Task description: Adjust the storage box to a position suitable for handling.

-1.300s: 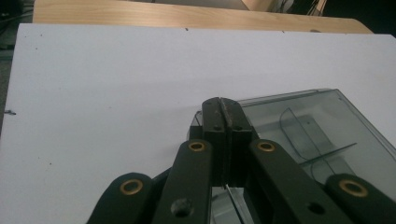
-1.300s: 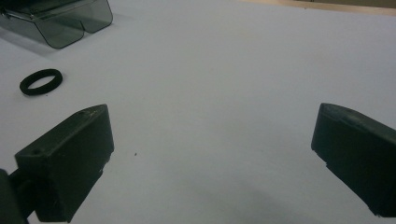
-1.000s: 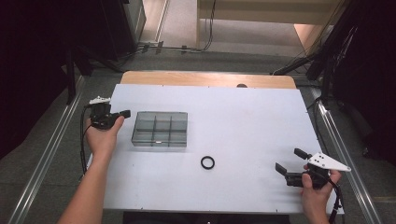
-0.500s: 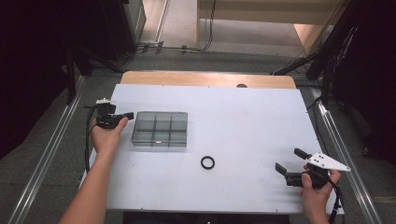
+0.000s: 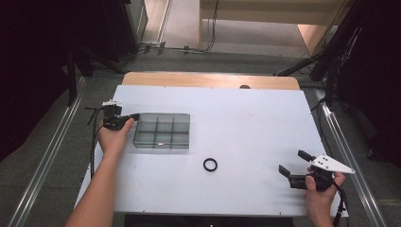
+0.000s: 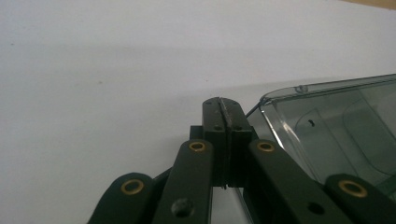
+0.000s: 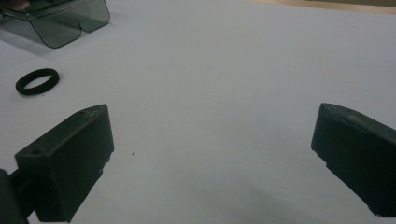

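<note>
- Now, in the high view, the left gripper (image 5: 133, 117) has come down and in from the table's left edge since a second ago, and its tip sits at the upper-left corner of the clear compartment box (image 5: 161, 131); whether it touches the wall I cannot tell from up here. The box lies left of centre on the white table (image 5: 246, 113), in the same spot as before. A black rubber ring (image 5: 210, 164) lies in front of the box, toward the person, well apart from both grippers. The right gripper (image 5: 293, 166) rests near the table's right front corner, unmoved, jaws spread wide with nothing between them.
- Then the left gripper view: the jaws are pressed flat together, pad on pad, holding nothing (a closed tip, so this reads as a push or a nudge rather than a grab). The box's rounded corner (image 6: 299, 100) is just to the right of the tip, very near; contact is not clear.
- Last, the right gripper view: both pads stand far apart over bare table, the ring (image 7: 37, 81) ahead to the left, the box's end (image 7: 70, 21) beyond it.
- My reading: the left hand is about to steady or shift the box, with the ring probably bound for a compartment.
</note>
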`<control>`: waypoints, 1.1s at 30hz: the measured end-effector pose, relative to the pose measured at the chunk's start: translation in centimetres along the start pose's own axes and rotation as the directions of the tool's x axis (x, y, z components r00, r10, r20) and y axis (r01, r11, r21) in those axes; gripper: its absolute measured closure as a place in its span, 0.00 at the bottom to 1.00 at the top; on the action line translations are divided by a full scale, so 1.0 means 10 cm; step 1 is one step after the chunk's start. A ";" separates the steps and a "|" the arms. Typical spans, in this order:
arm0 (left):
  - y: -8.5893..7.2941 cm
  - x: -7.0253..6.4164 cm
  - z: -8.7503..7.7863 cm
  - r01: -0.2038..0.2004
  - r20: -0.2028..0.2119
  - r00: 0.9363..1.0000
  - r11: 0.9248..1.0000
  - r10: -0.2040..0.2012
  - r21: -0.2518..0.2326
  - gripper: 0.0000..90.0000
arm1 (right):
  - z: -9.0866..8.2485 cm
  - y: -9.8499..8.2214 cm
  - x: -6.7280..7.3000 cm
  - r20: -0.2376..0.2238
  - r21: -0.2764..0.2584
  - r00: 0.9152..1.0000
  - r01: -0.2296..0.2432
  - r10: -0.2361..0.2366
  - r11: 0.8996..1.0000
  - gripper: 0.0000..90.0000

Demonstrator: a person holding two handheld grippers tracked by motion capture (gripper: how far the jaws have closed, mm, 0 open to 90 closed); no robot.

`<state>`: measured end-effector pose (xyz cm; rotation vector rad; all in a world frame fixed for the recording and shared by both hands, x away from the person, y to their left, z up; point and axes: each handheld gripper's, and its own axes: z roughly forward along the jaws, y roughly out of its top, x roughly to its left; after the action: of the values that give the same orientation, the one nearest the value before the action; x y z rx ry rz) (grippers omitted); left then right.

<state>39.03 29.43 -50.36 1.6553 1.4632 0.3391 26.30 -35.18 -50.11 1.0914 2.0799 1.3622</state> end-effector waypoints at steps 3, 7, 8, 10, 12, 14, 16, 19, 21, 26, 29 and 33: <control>0.00 0.00 0.01 -0.014 -0.007 1.000 1.000 0.014 -0.007 1.00 | 0.00 0.00 0.00 0.000 0.000 1.000 -0.002 0.002 1.000 0.00; -0.01 0.01 0.03 -0.012 -0.005 1.000 1.000 0.012 -0.012 1.00 | 0.00 0.00 0.00 0.000 0.000 1.000 -0.001 0.001 1.000 0.00; -0.01 0.01 0.04 -0.010 -0.009 1.000 1.000 0.010 -0.015 1.00 | 0.01 0.00 0.00 -0.001 0.001 1.000 0.000 0.000 1.000 0.00; -0.01 0.01 0.05 -0.006 -0.002 1.000 1.000 0.006 -0.019 1.00 | 0.01 0.00 0.00 -0.001 0.002 1.000 0.001 -0.001 1.000 0.00; -0.01 0.02 0.06 -0.003 0.013 1.000 1.000 0.004 -0.027 1.00 | 0.01 0.00 0.00 -0.001 0.003 1.000 0.002 -0.002 1.000 0.00; -0.01 0.02 0.06 -0.009 0.013 1.000 1.000 0.009 -0.028 1.00 | 0.01 0.00 0.00 -0.002 0.002 1.000 0.002 -0.002 1.000 0.00; -0.01 0.01 0.06 -0.022 0.007 1.000 0.999 0.023 -0.029 1.00 | 0.01 0.00 0.00 -0.003 0.003 1.000 0.002 -0.002 1.000 0.00; 0.01 -0.02 0.08 -0.036 0.010 0.999 0.999 0.036 -0.018 1.00 | 0.01 0.00 0.00 -0.002 0.005 1.000 0.003 -0.003 1.000 0.00; 0.04 -0.06 0.09 -0.059 0.019 0.998 0.998 0.059 -0.011 1.00 | 0.01 0.00 0.00 -0.001 0.005 1.000 0.003 -0.003 1.000 0.00; 0.09 -0.18 0.14 -0.105 0.020 0.994 0.994 0.105 -0.002 1.00 | 0.01 0.00 0.00 -0.002 0.006 1.000 0.003 -0.003 1.000 0.00; 0.08 -0.20 0.16 -0.100 0.033 0.994 0.995 0.099 0.003 1.00 | 0.01 0.00 0.00 -0.005 0.004 1.000 0.004 -0.004 1.000 0.00; 0.08 -0.25 0.18 -0.111 0.047 0.993 0.994 0.110 0.009 1.00 | 0.01 0.00 0.00 -0.005 0.004 1.000 0.005 -0.005 1.000 0.00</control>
<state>40.14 26.49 -50.03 1.7461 1.3448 0.3518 26.36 -35.11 -50.14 1.0853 2.0882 1.3599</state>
